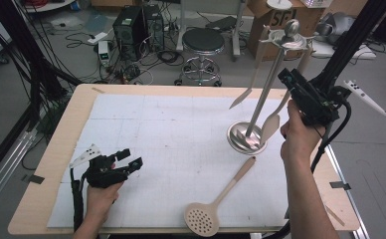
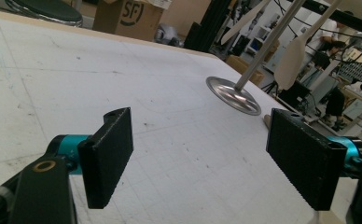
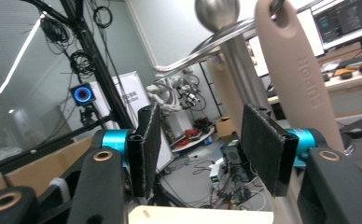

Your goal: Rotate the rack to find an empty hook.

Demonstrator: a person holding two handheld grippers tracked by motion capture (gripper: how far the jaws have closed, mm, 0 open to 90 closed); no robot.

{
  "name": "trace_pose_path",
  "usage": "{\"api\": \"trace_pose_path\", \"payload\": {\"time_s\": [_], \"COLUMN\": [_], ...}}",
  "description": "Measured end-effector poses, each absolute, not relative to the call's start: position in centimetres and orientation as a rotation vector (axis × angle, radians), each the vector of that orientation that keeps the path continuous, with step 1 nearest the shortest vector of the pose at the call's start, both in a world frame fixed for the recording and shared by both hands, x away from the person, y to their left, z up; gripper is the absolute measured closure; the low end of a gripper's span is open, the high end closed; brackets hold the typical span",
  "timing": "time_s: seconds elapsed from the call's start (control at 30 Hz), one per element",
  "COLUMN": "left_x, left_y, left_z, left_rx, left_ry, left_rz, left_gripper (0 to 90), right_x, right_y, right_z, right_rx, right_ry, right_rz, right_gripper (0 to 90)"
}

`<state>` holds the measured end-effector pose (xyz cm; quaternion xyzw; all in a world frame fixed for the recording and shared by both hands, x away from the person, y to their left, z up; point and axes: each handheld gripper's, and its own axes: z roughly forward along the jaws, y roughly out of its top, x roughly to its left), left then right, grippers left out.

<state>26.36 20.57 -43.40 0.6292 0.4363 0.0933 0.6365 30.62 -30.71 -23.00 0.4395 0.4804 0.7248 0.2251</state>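
Beige utensils hang on the rack (image 1: 273, 74); right gripper (image 3: 198, 144) and left gripper (image 2: 200, 158) jaws apart, empty; skimmer (image 1: 216, 201) remains on bench (image 1: 47, 164)

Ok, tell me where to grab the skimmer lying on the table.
Grip the skimmer at the middle of its straight handle, coming from above with the jaws across it. It lies flat; the handle is slim and bare, while the round perforated head looks too wide.
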Motion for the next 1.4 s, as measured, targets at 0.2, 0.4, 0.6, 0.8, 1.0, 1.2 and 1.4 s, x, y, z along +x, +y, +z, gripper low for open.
{"api": "trace_pose_path", "payload": {"time_s": [0.2, 0.4, 0.6, 0.8, 1.0, 1.2, 1.4], "left_x": [26.4, 26.4, 26.2, 26.2, 26.2, 26.2, 26.1], "left_y": [20.6, 20.6, 20.8, 20.5, 20.4, 20.5, 20.4], "left_z": [-43.4, -43.4, -43.3, -43.2, -43.3, -43.3, -43.2], "left_rx": [1.441, 1.439, 1.442, 1.445, 1.454, 1.45, 1.449], "left_ry": [0.993, 0.991, 0.989, 0.979, 0.982, 0.982, 0.976], "left_rz": [0.213, 0.214, 0.213, 0.213, 0.21, 0.212, 0.211], "left_gripper": [23.5, 23.5, 23.5, 23.5, 23.5, 23.5, 23.5], "right_x": [29.5, 29.1, 28.6, 28.2, 27.8, 27.1, 26.3], "right_y": [-30.7, -31.0, -31.4, -32.3, -32.7, -32.3, -32.0], "right_z": [-24.0, -24.8, -25.3, -26.2, -27.1, -28.0, -29.3], "right_rx": [1.207, 1.226, 1.238, 1.267, 1.282, 1.277, 1.292], "right_ry": [1.345, 1.343, 1.343, 1.338, 1.339, 1.367, 1.385], "right_rz": [2.002, 2.014, 2.02, 2.034, 2.043, 2.044, 2.054], "right_gripper": [46.7, 46.3, 46.3, 45.7, 43.5, 41.6, 40.6]}}
